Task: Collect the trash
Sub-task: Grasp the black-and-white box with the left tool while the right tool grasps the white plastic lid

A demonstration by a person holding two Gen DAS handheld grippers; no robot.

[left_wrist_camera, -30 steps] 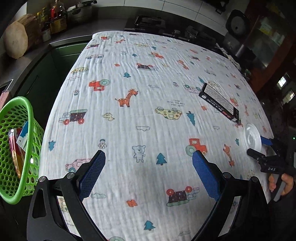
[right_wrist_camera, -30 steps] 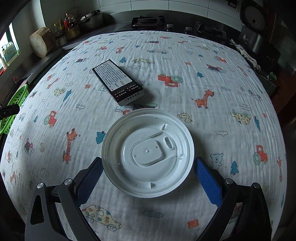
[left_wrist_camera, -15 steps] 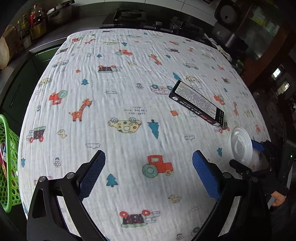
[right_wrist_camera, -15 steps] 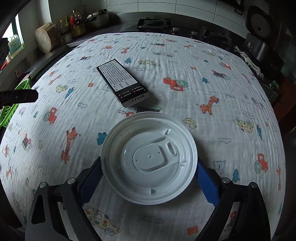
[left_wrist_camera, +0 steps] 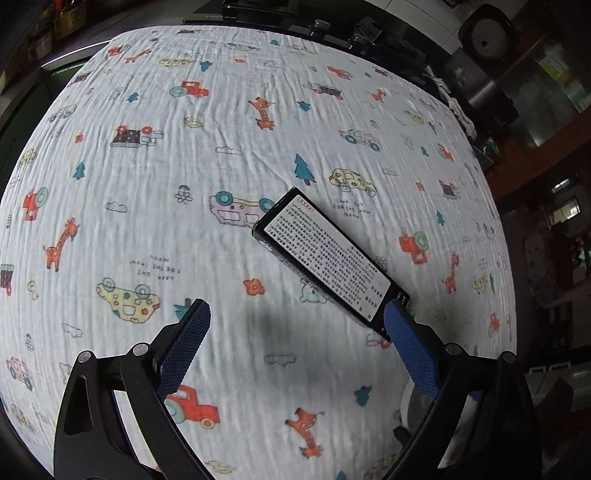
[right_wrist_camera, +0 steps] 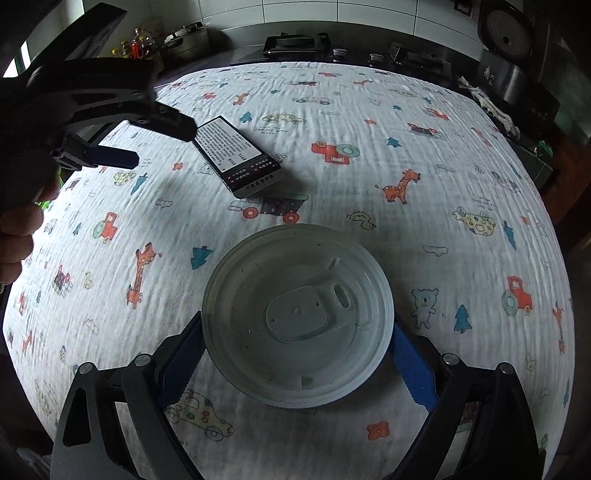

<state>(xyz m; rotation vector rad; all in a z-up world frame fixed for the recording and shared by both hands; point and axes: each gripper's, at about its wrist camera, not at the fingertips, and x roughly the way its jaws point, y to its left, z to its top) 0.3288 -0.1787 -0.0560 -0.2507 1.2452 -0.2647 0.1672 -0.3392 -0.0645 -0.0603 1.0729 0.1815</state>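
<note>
- A white cloth [right_wrist_camera: 369,122] printed with giraffes, tractors and trees — it covers the tabletop.
- A gas stove [right_wrist_camera: 291,44] beyond the far edge.
- Bottles [right_wrist_camera: 138,46] and a pot [right_wrist_camera: 188,35] — far left.

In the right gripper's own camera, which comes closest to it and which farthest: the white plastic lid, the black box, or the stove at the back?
1. White plastic lid: between the right gripper's jaws.
2. Black box: mid-table, up and left, by the left gripper.
3. Stove: on the counter beyond the table's far edge.
</note>
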